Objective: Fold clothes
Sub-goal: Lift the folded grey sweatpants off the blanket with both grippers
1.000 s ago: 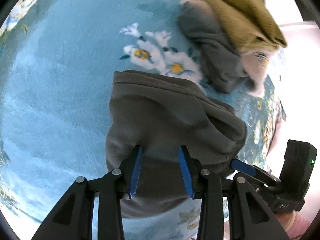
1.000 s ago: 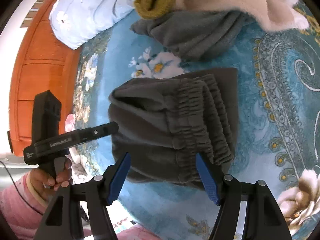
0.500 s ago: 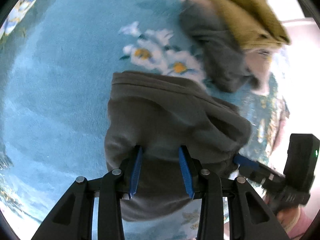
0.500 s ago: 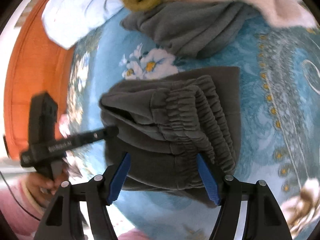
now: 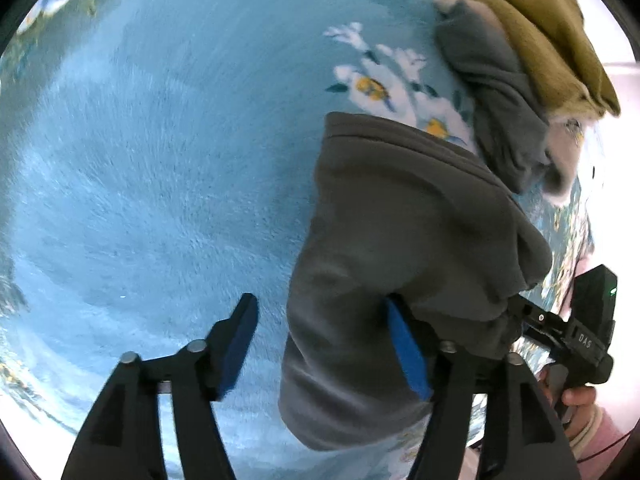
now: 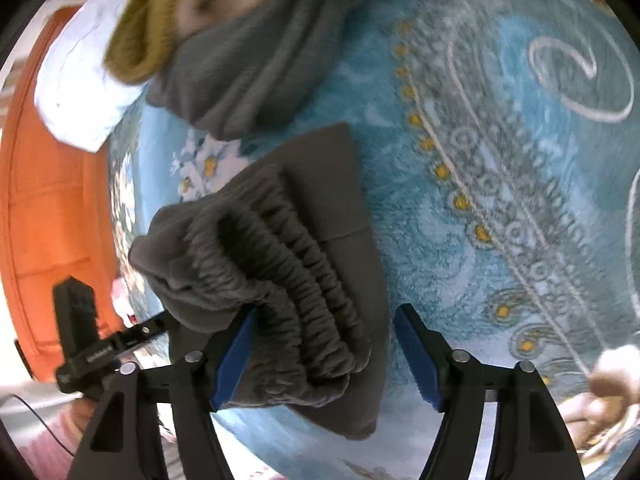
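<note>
Two grippers point down at a teal blanket with white flowers and a pale paisley border. An orange wooden cabinet stands at its far edge in the right wrist view, with a light blue pillow lying against it.

One pair of folded dark grey trousers lies on the blanket, its gathered waistband bunched on top.

The left gripper has its jaws opening. Its right finger lies over the trousers' edge, while its left finger is over bare blanket, clear of the cloth. Only the near edge of the trousers comes between the fingers, and the pads do not press on it.

The right gripper also has its jaws opening. The waistband end of the trousers lies between the fingers, close against the left finger. The right finger stands apart from the cloth, over the blanket.

Beyond the trousers sits one heap of three more garments: a grey one lowest, a mustard knit on top, and a cream fleecy one beside them, blurred.

Each view shows the other gripper at its edge, held by a hand in a pink sleeve.
</note>
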{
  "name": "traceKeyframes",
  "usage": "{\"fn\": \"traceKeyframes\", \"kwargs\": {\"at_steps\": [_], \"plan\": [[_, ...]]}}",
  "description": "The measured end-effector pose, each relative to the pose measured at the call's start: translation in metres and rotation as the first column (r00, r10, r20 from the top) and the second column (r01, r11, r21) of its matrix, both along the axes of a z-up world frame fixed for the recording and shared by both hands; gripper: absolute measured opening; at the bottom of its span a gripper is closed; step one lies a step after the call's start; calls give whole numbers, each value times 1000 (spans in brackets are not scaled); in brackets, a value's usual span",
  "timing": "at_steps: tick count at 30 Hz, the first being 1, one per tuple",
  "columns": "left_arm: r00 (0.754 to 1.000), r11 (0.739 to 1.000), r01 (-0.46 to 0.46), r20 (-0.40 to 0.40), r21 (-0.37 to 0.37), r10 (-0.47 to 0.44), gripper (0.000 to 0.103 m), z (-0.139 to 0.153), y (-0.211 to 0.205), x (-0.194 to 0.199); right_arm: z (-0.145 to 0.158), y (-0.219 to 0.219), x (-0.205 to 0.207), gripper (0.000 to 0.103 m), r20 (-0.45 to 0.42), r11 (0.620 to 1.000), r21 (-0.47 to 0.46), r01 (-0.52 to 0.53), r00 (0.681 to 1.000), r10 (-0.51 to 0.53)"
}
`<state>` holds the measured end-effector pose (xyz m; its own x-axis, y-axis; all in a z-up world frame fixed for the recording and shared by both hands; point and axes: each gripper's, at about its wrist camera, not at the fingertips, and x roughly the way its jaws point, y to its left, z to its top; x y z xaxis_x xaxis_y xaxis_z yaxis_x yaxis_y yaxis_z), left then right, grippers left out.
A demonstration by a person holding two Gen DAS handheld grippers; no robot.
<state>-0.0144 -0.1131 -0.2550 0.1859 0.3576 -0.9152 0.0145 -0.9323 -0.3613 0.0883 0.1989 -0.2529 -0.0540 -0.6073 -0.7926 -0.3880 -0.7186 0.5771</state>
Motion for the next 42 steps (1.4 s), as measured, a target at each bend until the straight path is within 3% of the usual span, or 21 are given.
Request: {"fn": "traceKeyframes", "kwargs": {"at_steps": [7,12,14,20,23,32,38,42], "plan": [[990,979,-129,74,155,119,72,-12,-15,5,-8,0,-3,78,32,994,-100,32,999,-29],[996,989,-79,61,125,72,71,-17,-2,9,-8,-5,-3,77,29,995,-92,41,999,-38],[996,990,-76,54,117,70,66,-16,0,9,-10,-3,-1,76,46,992,-101,72,997,-67],[997,991,-76,39,113,72,47,-7,5,8,2,-3,2,56,58,990,-85,113,992,-109],[998,991,-66,17,115,64,42,4,8,9,14,0,6,51,43,987,-97,131,991,-127],[997,986,-43,-60,161,53,38,58,18,37,82,13,35,48,-75,985,-117,127,988,-136],[991,978,-41,-113,206,66,38,123,14,67,137,19,67,48,-167,986,-123,110,977,-130],[985,970,13,-171,244,30,38,156,14,75,175,22,89,48,-229,988,-115,103,965,-127]]}}
